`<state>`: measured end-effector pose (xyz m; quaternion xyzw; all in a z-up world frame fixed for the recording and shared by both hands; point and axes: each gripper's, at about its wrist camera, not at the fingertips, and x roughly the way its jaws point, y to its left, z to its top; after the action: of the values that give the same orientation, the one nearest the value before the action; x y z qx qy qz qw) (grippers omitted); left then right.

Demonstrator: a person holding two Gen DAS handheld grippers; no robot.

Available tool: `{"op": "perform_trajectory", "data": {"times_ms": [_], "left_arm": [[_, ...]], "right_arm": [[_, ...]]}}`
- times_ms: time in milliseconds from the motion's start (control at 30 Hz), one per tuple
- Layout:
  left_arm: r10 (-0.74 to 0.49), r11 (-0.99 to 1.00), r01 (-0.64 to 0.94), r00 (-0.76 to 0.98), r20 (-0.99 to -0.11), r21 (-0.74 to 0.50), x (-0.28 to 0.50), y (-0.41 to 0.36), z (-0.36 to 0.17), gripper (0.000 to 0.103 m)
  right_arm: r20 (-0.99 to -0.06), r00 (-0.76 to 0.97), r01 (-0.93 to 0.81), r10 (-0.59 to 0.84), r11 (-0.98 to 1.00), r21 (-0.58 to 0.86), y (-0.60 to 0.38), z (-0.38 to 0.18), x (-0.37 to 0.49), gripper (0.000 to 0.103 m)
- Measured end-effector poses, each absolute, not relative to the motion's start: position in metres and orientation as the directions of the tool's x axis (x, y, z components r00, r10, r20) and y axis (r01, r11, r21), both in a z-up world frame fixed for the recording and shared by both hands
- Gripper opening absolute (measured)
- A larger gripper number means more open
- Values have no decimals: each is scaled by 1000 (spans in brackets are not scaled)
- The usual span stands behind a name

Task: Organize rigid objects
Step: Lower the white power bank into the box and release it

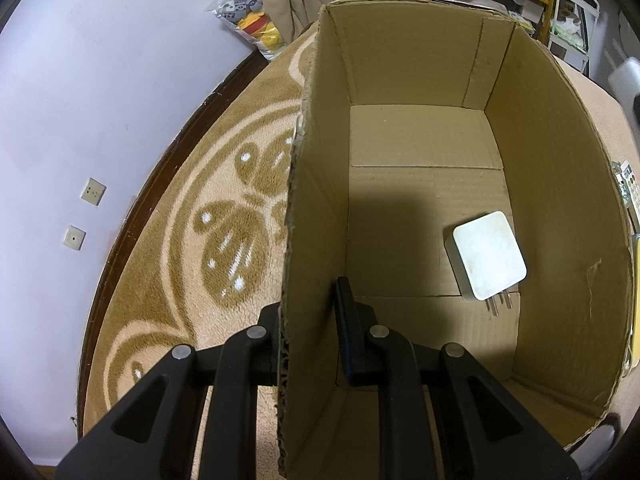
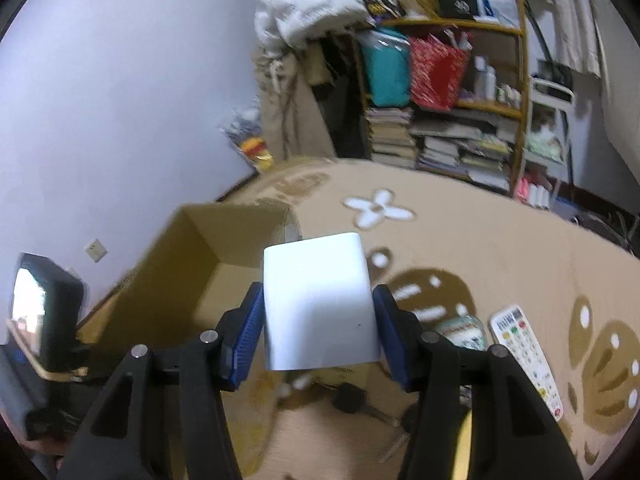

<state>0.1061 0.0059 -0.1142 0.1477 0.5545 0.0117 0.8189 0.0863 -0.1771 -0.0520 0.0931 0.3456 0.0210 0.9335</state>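
Brown cardboard box (image 1: 420,140) held steady while a white block (image 2: 318,304) heads for it.

The left gripper (image 1: 306,320) pinches the box wall so it stays put; a white plug (image 1: 489,255) lies inside. The right gripper (image 2: 318,328) squeezes the white block above the rug (image 2: 500,248), just beside the box. What the block is, nobody can tell; small things under it are blurry.

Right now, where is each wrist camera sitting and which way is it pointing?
Left wrist: rides the left gripper, aimed down into the cardboard box; its fingers straddle the box's side wall, and a white charger lies on the box floor.
Right wrist: rides the right gripper, raised above the carpet and facing the bookshelf; its blue pads clamp a white block.
Shared: box, carpet, wall and bookshelf; the right view also catches what looks like the left gripper's rig at its left edge.
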Motion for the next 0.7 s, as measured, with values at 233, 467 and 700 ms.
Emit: {"op": "perform_trajectory", "data": {"times_ms": [233, 467, 700], "left_arm": [[183, 956, 143, 385, -905, 255, 106, 6, -115, 17], [179, 959, 137, 383, -906, 248, 108, 8, -115, 16], [181, 958, 139, 384, -906, 250, 108, 9, -116, 16]], "right_arm": [[-609, 773, -72, 176, 979, 192, -148, -42, 83, 58], [-615, 754, -138, 229, 971, 193, -128, -50, 81, 58], [-639, 726, -168, 255, 966, 195, -116, -62, 80, 58]]}}
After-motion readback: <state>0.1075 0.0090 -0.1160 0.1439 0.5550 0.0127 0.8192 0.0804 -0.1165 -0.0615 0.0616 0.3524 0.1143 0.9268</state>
